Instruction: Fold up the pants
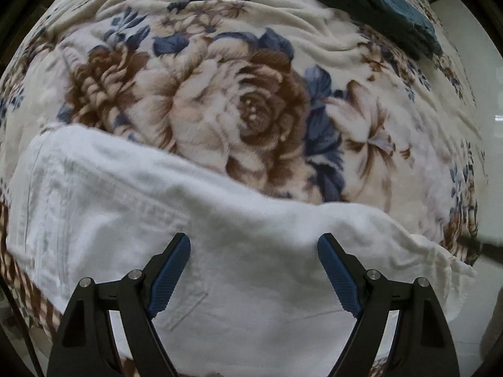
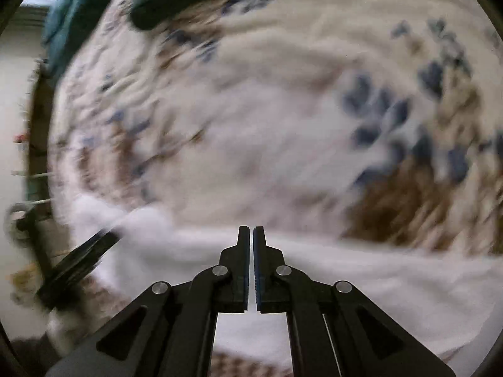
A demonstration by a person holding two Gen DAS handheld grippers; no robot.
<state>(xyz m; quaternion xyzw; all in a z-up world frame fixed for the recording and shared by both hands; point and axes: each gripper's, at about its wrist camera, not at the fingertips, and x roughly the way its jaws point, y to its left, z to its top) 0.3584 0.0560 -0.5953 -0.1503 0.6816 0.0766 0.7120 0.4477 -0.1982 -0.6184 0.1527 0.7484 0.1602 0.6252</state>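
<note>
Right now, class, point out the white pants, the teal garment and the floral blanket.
white pants (image 1: 239, 251), left wrist view, middle of the fabric.
teal garment (image 1: 377, 6), left wrist view, folded middle.
floral blanket (image 1: 257, 103), left wrist view, brown rose.

The white pants (image 1: 220, 251) lie spread flat on the flowered blanket (image 1: 220, 100), along its near edge and partly hanging over it. The cloth is soft and lightly creased, with a patch pocket stitched on the upper face and a frayed hem at one end.
</note>
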